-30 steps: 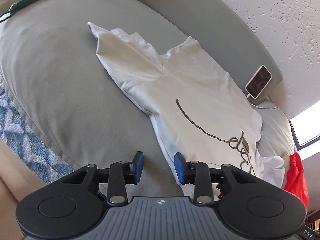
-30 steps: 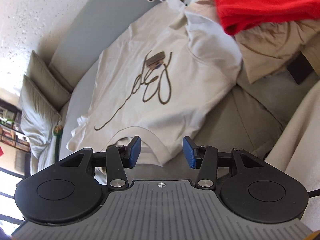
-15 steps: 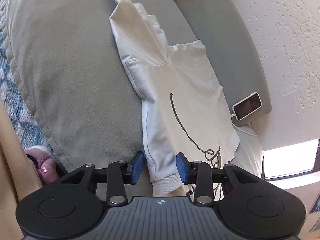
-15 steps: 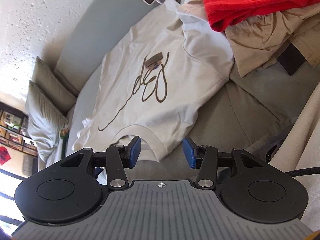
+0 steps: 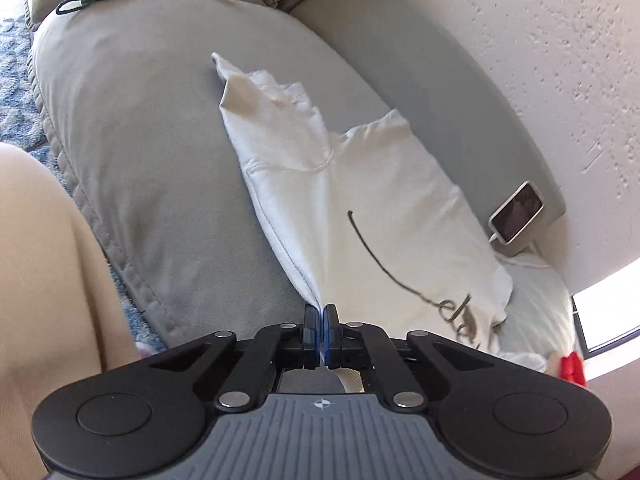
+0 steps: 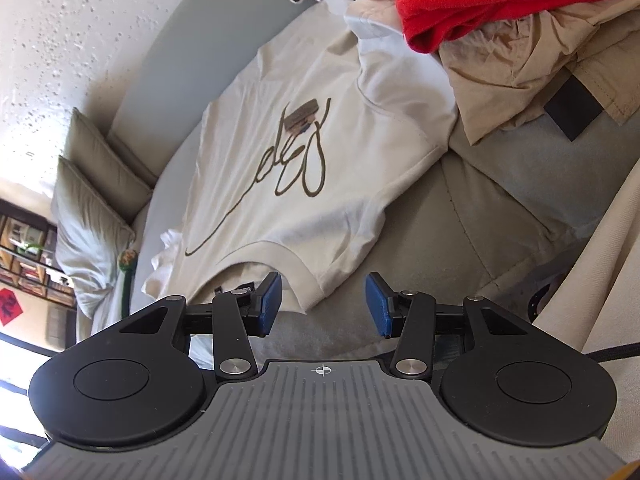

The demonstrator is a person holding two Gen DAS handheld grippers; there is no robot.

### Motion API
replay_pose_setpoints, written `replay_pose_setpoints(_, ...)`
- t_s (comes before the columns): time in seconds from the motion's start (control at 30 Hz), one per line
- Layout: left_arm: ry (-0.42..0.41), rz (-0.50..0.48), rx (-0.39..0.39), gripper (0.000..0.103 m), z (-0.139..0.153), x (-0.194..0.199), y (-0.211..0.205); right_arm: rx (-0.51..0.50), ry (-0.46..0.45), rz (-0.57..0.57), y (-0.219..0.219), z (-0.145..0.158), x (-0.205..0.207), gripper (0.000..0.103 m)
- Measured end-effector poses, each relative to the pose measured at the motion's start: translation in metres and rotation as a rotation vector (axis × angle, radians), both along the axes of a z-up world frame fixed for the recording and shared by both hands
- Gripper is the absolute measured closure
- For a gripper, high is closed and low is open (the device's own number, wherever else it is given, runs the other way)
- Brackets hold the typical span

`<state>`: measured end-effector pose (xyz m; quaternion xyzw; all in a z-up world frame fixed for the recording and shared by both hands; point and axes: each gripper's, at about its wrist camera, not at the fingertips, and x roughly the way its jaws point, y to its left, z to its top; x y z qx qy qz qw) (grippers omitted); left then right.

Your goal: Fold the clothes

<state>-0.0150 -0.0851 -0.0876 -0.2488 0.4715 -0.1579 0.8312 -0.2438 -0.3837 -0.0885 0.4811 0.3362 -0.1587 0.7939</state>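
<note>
Jaws: left gripper [image 5: 321, 334] clamped on cream printed cotton T-shirt [image 5: 360, 200] hem, right gripper [image 6: 323, 305] apart, empty; thin pinch could slip.

A cream cotton T-shirt with brown script lettering [image 6: 320, 152] is lying flat on the grey sofa cushion [image 6: 500, 216]. The right gripper [image 6: 323, 303] is hovering open-jawed over its neckband, near the cushion's front edge.

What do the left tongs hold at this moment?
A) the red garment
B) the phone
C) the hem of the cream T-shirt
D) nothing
C: in the left wrist view the left tongs are shut on the hem edge of the cream T-shirt, which stretches away from the pads.
</note>
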Motion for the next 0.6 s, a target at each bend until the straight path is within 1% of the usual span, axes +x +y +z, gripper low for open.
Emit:
replay_pose_setpoints(0.03,0.035,0.000,0.014,0.102,-0.008,0.002,-0.001,0.002,0.007,-0.001,-0.001,-0.001,0.000,0.054)
replay_pose_setpoints(0.07,0.070,-0.004,0.007,0.100,-0.015,0.003,0.004,0.006,0.013,-0.005,-0.002,-0.003,0.000,0.054)
replay_pose_setpoints(0.1,0.094,-0.005,0.007,0.097,-0.018,0.006,0.003,0.010,0.016,-0.006,-0.003,-0.004,-0.001,0.054)
replay_pose_setpoints(0.17,0.117,0.017,0.031,0.073,-0.015,0.005,0.008,0.011,0.020,-0.008,-0.004,-0.004,-0.002,0.054)
replay_pose_setpoints(0.2,0.125,0.030,0.046,0.068,-0.012,0.004,0.011,0.005,0.021,-0.019,-0.006,-0.004,-0.004,0.054)
replay_pose_setpoints(0.23,0.113,0.039,0.057,0.069,-0.006,0.002,0.013,-0.001,0.020,-0.037,-0.009,-0.004,-0.006,0.054)
replay_pose_setpoints(0.3,0.042,0.007,0.081,0.068,0.007,-0.005,0.013,-0.006,0.022,-0.086,-0.014,-0.004,-0.011,0.054)
replay_pose_setpoints(0.37,-0.040,-0.052,0.108,0.068,0.019,-0.014,0.003,0.009,0.030,-0.124,-0.021,-0.010,-0.013,0.053)
replay_pose_setpoints(0.43,-0.105,-0.115,0.117,0.069,0.022,-0.020,-0.006,0.037,0.037,-0.152,-0.025,-0.017,-0.014,0.053)
replay_pose_setpoints(0.5,-0.131,-0.166,0.105,0.069,0.022,-0.023,-0.015,0.050,0.019,-0.185,-0.030,-0.025,-0.012,0.053)
replay_pose_setpoints(0.6,-0.113,-0.197,0.094,0.069,0.018,-0.021,-0.027,0.043,-0.027,-0.257,-0.039,-0.035,-0.006,0.053)
